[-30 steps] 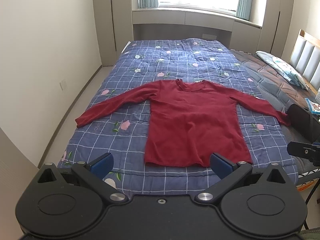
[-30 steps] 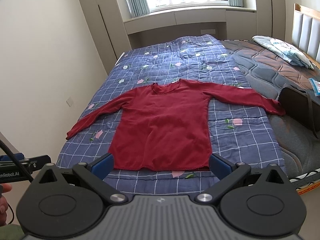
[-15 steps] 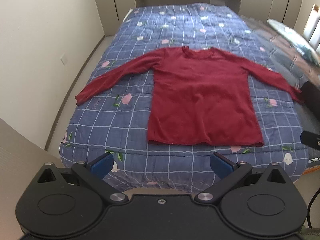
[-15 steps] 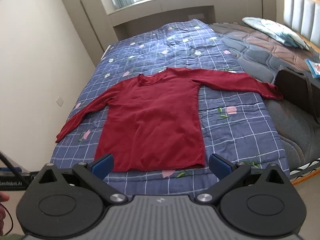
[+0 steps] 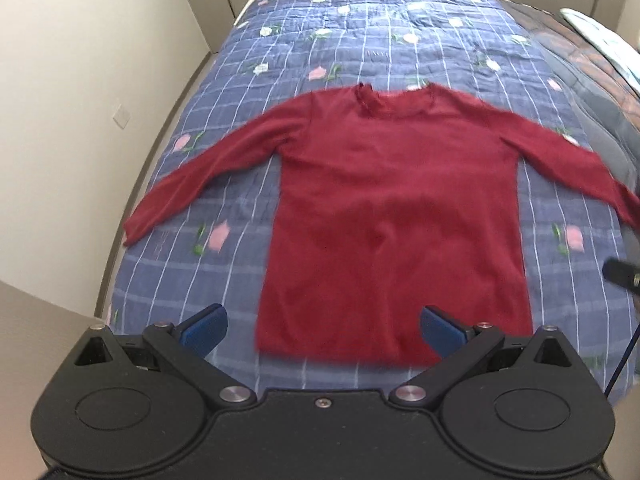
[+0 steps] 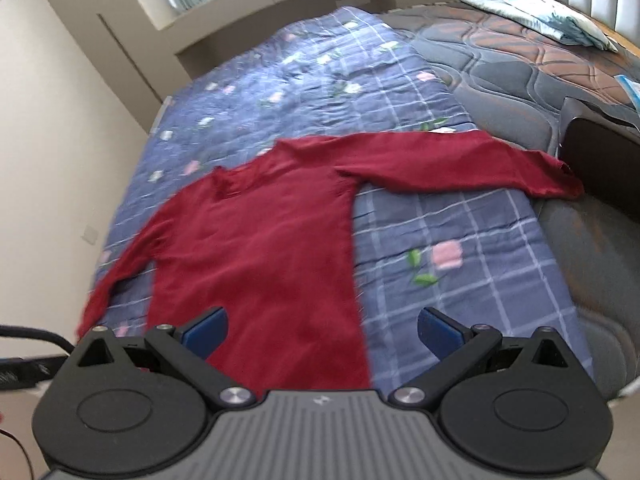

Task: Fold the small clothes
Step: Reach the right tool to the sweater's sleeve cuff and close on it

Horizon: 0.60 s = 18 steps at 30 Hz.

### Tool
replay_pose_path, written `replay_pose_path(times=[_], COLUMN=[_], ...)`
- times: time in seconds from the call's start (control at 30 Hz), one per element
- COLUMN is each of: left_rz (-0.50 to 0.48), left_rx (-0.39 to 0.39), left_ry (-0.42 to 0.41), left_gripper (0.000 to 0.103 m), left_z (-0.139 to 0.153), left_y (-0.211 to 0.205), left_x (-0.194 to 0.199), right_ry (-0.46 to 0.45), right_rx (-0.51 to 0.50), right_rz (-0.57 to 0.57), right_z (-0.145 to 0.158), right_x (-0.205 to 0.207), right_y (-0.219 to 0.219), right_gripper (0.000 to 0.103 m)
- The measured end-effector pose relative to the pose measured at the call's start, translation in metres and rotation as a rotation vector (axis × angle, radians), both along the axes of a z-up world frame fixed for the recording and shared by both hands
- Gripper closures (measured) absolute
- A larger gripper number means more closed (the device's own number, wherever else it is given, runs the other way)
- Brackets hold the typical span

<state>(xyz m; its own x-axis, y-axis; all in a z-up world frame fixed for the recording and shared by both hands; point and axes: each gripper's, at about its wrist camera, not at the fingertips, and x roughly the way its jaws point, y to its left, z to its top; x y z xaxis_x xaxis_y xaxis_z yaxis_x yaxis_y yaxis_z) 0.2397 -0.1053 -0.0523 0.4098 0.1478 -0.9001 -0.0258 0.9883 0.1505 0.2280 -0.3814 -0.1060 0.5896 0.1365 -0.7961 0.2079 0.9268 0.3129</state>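
Note:
A dark red long-sleeved top [image 5: 396, 220] lies flat on a blue checked floral quilt [image 5: 360, 40], collar far, hem near, both sleeves spread out. It also shows in the right wrist view [image 6: 264, 248]. My left gripper [image 5: 322, 330] is open and empty, hovering over the hem's left half. My right gripper [image 6: 320, 330] is open and empty above the hem's right corner. The right sleeve's cuff [image 6: 560, 180] reaches the quilt's right edge.
The quilt [image 6: 460, 240] covers the left part of a bed; a bare dark mattress [image 6: 520, 72] lies to the right, with a pillow [image 6: 536, 12] and a black box [image 6: 600, 152]. A wall [image 5: 80, 100] runs along the left. The other gripper's tip [image 5: 620, 274] shows at the right edge.
Both grippers have moved forward and down toward the bed; the top looks larger and nearer. The right gripper has also shifted toward the top's right side. Both stay open.

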Motion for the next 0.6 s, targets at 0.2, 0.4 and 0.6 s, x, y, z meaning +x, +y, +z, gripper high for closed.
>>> replay_pose_path(times=[0.2, 0.4, 0.6], left_rz=[0.05, 0.072, 0.066], left_rx=[-0.033, -0.05, -0.042], left_ry=[-0.016, -0.001, 0.031], left_gripper=[0.001, 0.001, 0.001], left_z=[-0.033, -0.07, -0.111], left_y=[-0.029, -0.049, -0.069], left_x=[0.075, 0.126, 0.159], right_ry=[-0.019, -0.077, -0.088], right_rx=[-0.064, -0.09, -0.064], right_rz=[-0.082, -0.321, -0.565], right_z=[-0.046, -0.082, -0.128], right_x=[0.059, 0.102, 0.11], right_y=[-0.052, -0.12, -0.184], right_gripper=[0.0, 0.0, 0.0])
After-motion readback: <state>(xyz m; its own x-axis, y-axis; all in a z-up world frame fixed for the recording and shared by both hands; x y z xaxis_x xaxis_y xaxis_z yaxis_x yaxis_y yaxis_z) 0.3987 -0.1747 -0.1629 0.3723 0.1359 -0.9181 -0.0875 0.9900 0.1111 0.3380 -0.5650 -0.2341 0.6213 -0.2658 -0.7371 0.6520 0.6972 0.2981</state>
